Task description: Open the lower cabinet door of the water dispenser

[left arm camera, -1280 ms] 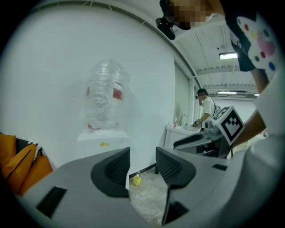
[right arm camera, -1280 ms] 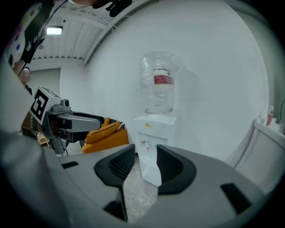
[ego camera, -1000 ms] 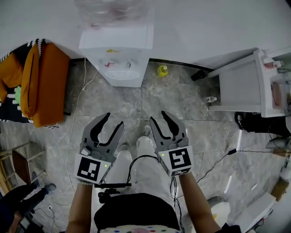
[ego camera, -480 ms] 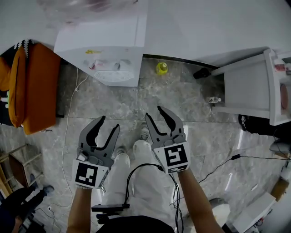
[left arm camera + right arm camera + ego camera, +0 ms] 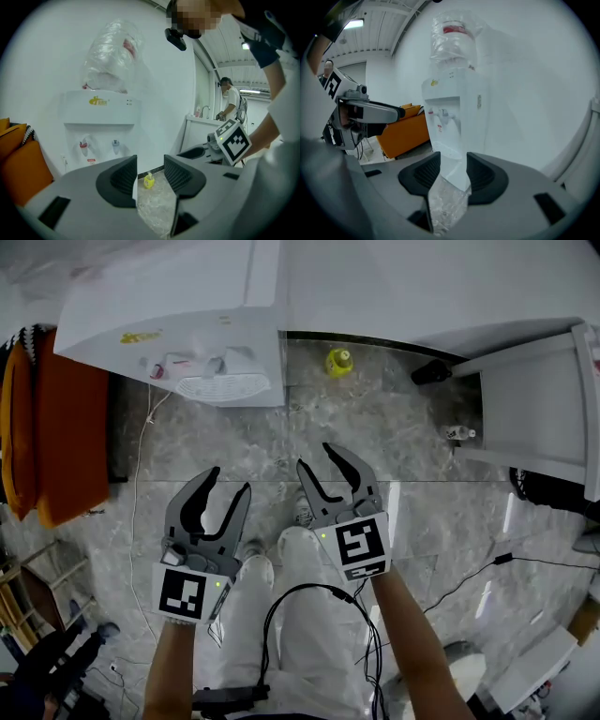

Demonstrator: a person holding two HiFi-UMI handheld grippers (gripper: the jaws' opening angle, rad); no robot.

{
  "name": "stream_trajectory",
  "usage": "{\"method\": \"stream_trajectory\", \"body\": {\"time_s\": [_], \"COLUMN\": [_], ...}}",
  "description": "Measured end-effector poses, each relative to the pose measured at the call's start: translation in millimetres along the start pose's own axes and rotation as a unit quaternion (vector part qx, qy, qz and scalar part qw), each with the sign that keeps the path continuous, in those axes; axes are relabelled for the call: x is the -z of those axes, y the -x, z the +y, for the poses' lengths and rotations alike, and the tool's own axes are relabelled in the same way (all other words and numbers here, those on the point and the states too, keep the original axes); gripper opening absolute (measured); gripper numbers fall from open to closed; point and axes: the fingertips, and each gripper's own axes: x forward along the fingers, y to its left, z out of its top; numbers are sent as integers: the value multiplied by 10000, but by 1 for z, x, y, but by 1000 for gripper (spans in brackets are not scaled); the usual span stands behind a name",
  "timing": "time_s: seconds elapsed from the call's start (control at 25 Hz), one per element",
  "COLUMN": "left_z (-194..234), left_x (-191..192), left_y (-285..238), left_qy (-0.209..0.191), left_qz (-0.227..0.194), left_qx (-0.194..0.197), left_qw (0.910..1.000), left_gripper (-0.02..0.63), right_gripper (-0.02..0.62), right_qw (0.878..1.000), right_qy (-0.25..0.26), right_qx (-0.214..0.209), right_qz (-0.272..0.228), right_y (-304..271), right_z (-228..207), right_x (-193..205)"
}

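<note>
One water dispenser (image 5: 178,324) stands against the white wall, ahead of both tools and well apart from them. The left tool (image 5: 230,482) is held with its jaws moderately apart and nothing between them. The right tool (image 5: 316,457) is seen with its jaws opening, also empty. A grey marbled floor (image 5: 394,437) lies below. A yellow bottle (image 5: 338,361) is noted by the wall, right of the dispenser.

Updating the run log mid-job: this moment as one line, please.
phase: pre-contact | left gripper: open, empty | right gripper: jaws opening, empty | water dispenser: ahead, untouched
</note>
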Motion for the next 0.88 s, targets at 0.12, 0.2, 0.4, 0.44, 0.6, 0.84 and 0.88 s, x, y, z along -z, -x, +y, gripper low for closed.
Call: {"method": "stream_trajectory", "body": {"time_s": [0.12, 0.2, 0.4, 0.44, 0.6, 0.84, 0.88], "left_z": [4, 7, 13, 14, 24, 33, 34], "left_x": [16, 26, 53, 59, 77, 99, 103], "left_y": [-14, -22, -39, -42, -57, -80, -84], "left_qy": [-30, -37, -108, -90, 37, 113, 113], "left_qz": [58, 82, 209, 235, 282, 345, 352], "left_qx": [-47, -61, -91, -110, -204, -309, -330], "left_qw": [10000, 9999, 9997, 9996, 9994, 9989, 9988], "left_gripper": [178, 178, 178, 178, 178, 178, 178], "right_gripper": [163, 165, 175, 178, 190, 195, 196], "right_qw": [10000, 9999, 9998, 9998, 9994, 9987, 9984], "right_qy": [52, 87, 129, 147, 196, 224, 241], "right_qx": [-31, -45, -53, -64, -116, -175, -191], "right_qz": [63, 90, 113, 132, 247, 433, 470], "right_y": [-18, -30, -60, -67, -98, -139, -146], "right_z": [-9, -16, -31, -33, -42, -54, -56], "right_x": [19, 29, 51, 56, 76, 106, 111]}}
